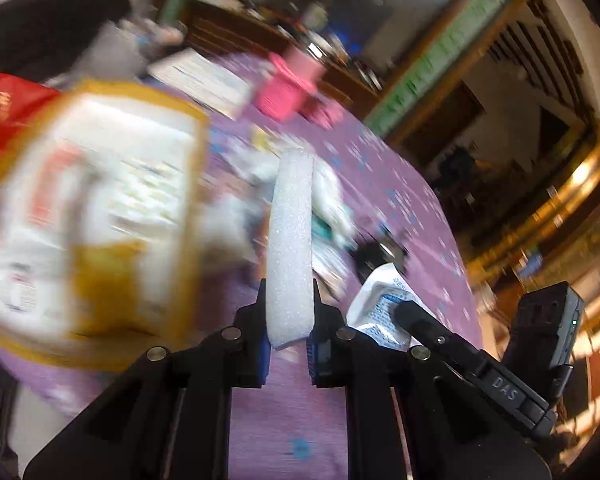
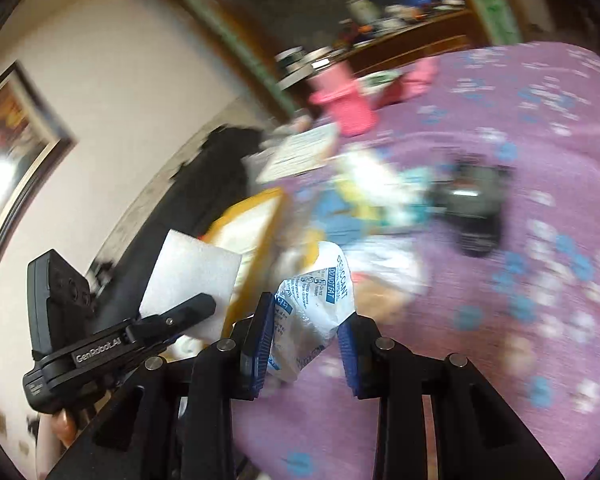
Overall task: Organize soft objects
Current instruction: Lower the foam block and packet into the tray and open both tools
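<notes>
Your left gripper (image 1: 288, 332) is clamped on a white foam strip (image 1: 291, 240) and your right gripper (image 2: 304, 344) is pinched on a white desiccant packet (image 2: 320, 300), both lifted above the purple patterned cloth (image 2: 500, 320); neither piece has been set anywhere yet. A blurred heap of soft things (image 2: 372, 196) remains on the cloth, so most sorting seems left. A yellow-edged bag (image 1: 92, 216) looms beside the left gripper, a dark object (image 2: 476, 208) lies near the heap, and pink items (image 1: 288, 88) stand farther back.
</notes>
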Demonstrator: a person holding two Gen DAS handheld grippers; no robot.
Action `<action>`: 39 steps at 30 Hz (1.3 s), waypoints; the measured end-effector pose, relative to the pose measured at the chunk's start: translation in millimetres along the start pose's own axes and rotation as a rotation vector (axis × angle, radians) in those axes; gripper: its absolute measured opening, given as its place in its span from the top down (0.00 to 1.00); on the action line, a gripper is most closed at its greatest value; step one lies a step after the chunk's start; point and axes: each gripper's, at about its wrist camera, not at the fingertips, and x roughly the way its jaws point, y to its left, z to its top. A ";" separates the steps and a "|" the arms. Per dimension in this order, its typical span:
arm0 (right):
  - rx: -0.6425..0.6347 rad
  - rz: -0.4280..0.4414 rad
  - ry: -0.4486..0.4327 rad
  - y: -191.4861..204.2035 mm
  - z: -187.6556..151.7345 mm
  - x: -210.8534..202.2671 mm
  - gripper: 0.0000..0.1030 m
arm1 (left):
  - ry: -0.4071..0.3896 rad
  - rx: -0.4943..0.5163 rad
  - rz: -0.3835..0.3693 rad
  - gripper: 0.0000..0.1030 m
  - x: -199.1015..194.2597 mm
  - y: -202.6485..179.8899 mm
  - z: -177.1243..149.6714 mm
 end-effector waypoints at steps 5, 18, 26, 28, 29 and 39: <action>-0.117 0.054 0.086 51.3 17.0 61.5 0.71 | -0.091 -0.092 0.042 0.89 -31.5 51.8 21.0; -0.159 0.020 0.183 97.1 50.1 211.4 0.71 | -0.047 -0.125 0.096 0.89 19.9 116.8 103.6; -0.238 0.013 0.167 102.5 40.4 213.4 0.62 | 0.012 -0.104 0.127 0.83 49.3 118.0 114.2; -0.232 0.041 0.153 102.5 40.9 209.1 0.48 | 0.004 -0.076 0.142 0.62 45.8 110.7 113.2; -0.226 0.053 0.138 102.8 41.7 205.6 0.43 | -0.006 -0.070 0.148 0.54 43.5 108.6 113.2; -0.199 0.057 0.025 79.1 38.5 166.3 0.39 | -0.198 -0.064 0.278 0.43 -23.3 77.0 72.5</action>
